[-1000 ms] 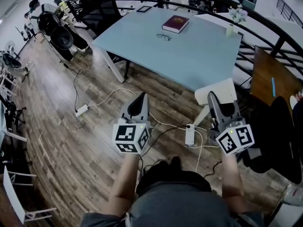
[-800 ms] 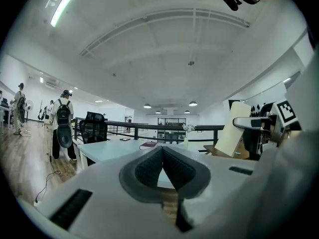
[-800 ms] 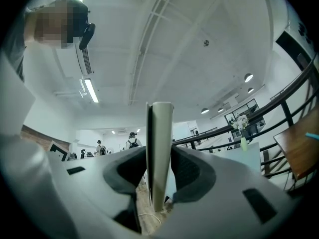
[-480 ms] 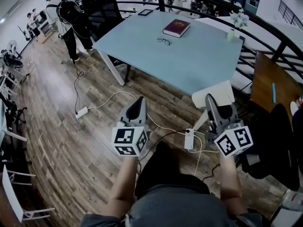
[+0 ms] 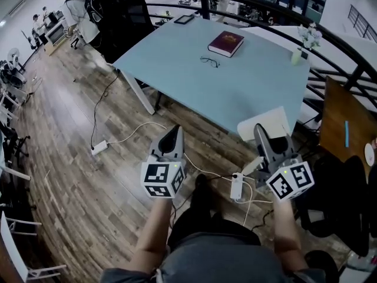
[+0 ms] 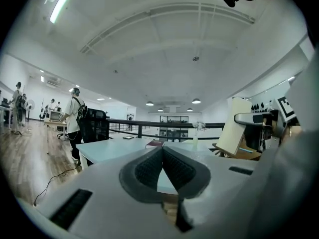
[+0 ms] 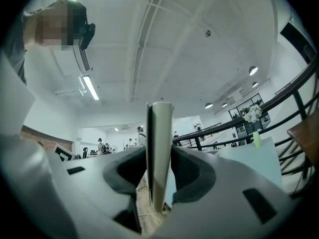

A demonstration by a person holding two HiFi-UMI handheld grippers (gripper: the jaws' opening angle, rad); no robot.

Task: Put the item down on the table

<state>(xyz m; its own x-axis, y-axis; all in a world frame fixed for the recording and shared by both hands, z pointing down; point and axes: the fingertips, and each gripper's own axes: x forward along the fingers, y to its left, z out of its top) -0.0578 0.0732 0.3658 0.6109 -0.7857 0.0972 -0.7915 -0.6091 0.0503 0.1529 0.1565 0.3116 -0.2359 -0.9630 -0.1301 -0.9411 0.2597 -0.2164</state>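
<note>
One cream item (image 5: 274,117) is sitting clamped in the right hand-held gripper (image 5: 260,132), ready for the tabletop (image 5: 247,87) at twelve o'clock; the left hand-held gripper (image 5: 174,132) is hanging closed, empty.

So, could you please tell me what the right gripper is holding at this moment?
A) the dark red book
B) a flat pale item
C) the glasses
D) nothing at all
B: in the right gripper view, the right gripper has its jaws pressed on either side of a flat pale item, while the dark red book and the glasses lie on the table.
</note>
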